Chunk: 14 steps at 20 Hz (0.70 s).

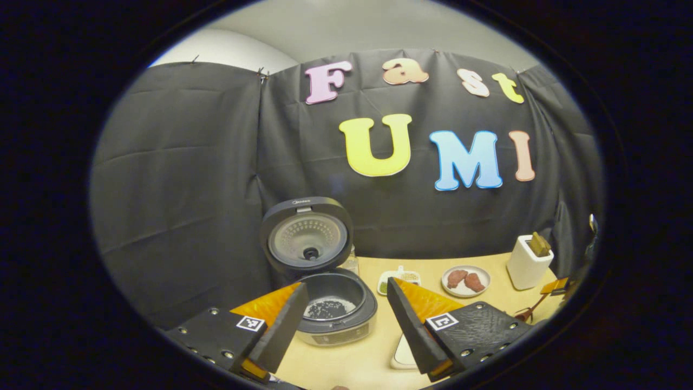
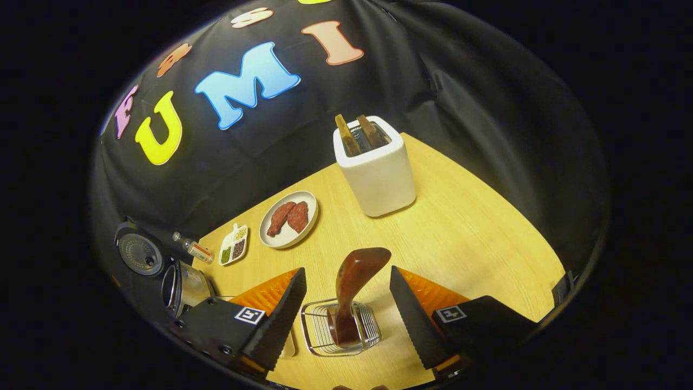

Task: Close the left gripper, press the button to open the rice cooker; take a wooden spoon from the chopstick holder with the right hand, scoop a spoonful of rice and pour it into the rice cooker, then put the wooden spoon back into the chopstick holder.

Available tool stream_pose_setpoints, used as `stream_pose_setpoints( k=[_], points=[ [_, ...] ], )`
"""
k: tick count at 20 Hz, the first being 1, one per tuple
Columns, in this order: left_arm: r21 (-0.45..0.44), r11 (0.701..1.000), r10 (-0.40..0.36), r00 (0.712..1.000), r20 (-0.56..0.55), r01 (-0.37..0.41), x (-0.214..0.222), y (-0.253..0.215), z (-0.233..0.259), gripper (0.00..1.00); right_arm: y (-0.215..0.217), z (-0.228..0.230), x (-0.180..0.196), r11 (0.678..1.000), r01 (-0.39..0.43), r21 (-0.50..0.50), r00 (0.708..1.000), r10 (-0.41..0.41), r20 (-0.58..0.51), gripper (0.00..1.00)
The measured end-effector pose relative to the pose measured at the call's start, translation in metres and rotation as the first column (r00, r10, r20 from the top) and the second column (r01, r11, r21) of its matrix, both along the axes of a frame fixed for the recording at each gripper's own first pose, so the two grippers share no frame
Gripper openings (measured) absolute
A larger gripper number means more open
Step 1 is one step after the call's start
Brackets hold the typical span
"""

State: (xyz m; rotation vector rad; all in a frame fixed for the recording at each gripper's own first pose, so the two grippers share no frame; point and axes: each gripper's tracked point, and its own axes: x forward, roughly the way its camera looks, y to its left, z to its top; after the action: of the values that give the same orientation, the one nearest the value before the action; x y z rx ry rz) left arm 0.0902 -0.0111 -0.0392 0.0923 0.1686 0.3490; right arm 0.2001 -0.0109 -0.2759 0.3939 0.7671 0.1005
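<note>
The dark brown wooden spoon (image 2: 354,287) stood handle-down in the wire chopstick holder (image 2: 340,327) near the front edge of the pale wooden tabletop (image 2: 465,227), and our right gripper (image 2: 346,303) hung over it, jaws apart on either side of the bowl, not touching. Toward the left edge, the grey round rice cooker (image 1: 335,309) stood open-lidded before our left gripper (image 1: 346,319), jaws apart too. We judged a careless grab could tip the light holder.

Lighting dim, warm, from overhead; table (image 2: 465,227) brightest, w/ mild glare in centre of right gripper view. Soft shadow beside toaster (image 2: 376,168). Strong fisheye bending and darkening twd edges. Centre sharp; near fingers (image 1: 281,325) at bottom slightly soft.
</note>
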Motion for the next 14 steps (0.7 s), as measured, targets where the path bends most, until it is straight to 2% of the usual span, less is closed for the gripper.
stream_pose_setpoints(
  k=[3, 4, 7, 8, 9, 10, 13, 14],
  points=[
    [-0.016, 0.999, 0.041, 0.999, -0.033, -0.042, -0.018, -0.019, -0.017, 0.92, 0.004, -0.014, 0.015, 0.999, -0.042, 0.032, 0.999, 0.042, -0.01, 0.98],
    [-0.016, 0.998, 0.054, 0.998, -0.043, -0.055, -0.023, -0.024, -0.021, 0.92, 0.006, -0.017, 0.019, 0.997, -0.057, 0.046, 0.998, 0.057, -0.012, 0.93],
    [0.006, 0.997, 0.074, 0.995, -0.069, -0.074, -0.037, -0.043, -0.028, 0.92, 0.012, -0.022, 0.03, 0.992, -0.094, 0.089, 0.995, 0.095, -0.006, 0.93],
    [-0.005, 0.996, 0.085, 0.993, -0.077, -0.086, -0.041, -0.049, -0.031, 0.92, 0.014, -0.026, 0.037, 0.991, -0.097, 0.098, 0.995, 0.097, -0.003, 0.96],
    [-0.042, 0.995, 0.09, 0.993, -0.075, -0.093, -0.042, -0.055, -0.032, 0.92, 0.014, -0.026, 0.036, 0.989, -0.099, 0.108, 0.995, 0.101, -0.006, 0.92],
    [-0.091, 0.992, 0.084, 0.994, -0.065, -0.09, -0.041, -0.064, -0.034, 0.92, 0.016, -0.026, 0.037, 0.988, -0.102, 0.12, 0.995, 0.104, -0.01, 0.84],
    [-0.204, 0.975, 0.076, 0.995, -0.061, -0.087, -0.039, -0.08, -0.045, 0.92, 0.022, -0.03, 0.03, 0.983, -0.122, 0.135, 0.991, 0.129, -0.046, 0.3],
    [-0.221, 0.971, 0.078, 0.995, -0.067, -0.091, -0.039, -0.083, -0.05, 0.92, 0.026, -0.03, 0.023, 0.98, -0.126, 0.157, 0.989, 0.137, -0.058, 0.29]
  ],
)
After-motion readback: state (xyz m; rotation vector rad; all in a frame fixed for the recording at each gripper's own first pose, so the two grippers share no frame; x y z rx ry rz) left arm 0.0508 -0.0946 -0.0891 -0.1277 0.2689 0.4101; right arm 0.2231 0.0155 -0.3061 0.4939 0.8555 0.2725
